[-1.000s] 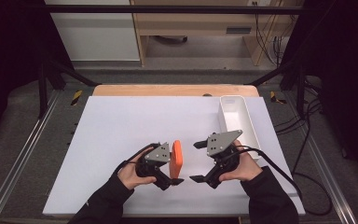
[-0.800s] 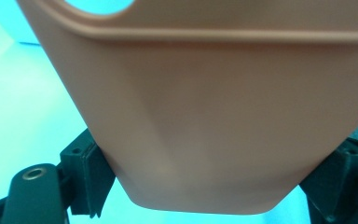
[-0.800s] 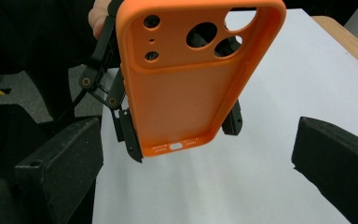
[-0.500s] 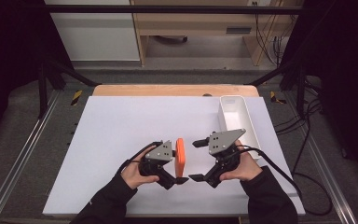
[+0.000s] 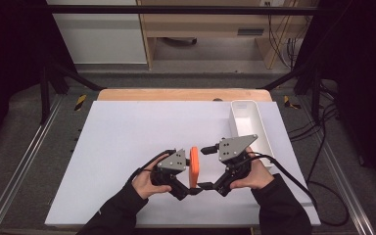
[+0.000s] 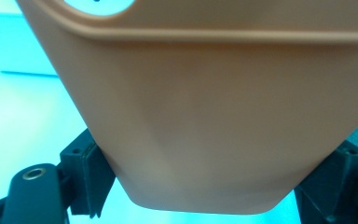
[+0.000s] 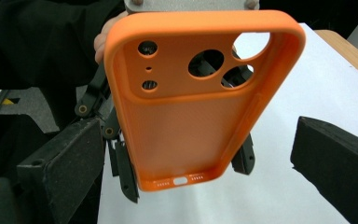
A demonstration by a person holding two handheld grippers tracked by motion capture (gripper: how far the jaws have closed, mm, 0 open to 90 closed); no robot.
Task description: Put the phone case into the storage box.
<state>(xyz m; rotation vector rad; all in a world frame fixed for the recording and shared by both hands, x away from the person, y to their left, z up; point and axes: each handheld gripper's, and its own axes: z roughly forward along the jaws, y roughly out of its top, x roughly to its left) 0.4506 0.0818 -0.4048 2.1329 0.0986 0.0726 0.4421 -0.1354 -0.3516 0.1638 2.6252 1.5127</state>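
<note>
Both forearms wear black sleeves [image 5: 122, 208]. Each hand carries a black gripper topped by a grey three-cornered plate with small dark screw heads: the left gripper [image 5: 188, 188] and the right gripper [image 5: 204, 169] sit near the white tray [image 5: 267, 142], the right one nearer. A black cable [image 5: 298, 183] loops from the right gripper below the tray. Its jaws bear thick black pads [image 7: 335, 161] and brass-ringed holes.

Phone case [image 7: 186, 121]: soft-looking orange plastic or rubber, matt, its inner face finely textured, held between the left claw [image 5: 192, 182] pads. Right claw [image 5: 206, 166]: black matt pads, grey metal plate. Beyond it, a glossy white plastic tray [image 5: 240, 113]. Bench [image 5: 127, 142]: smooth matt white sheet over wood.
</note>
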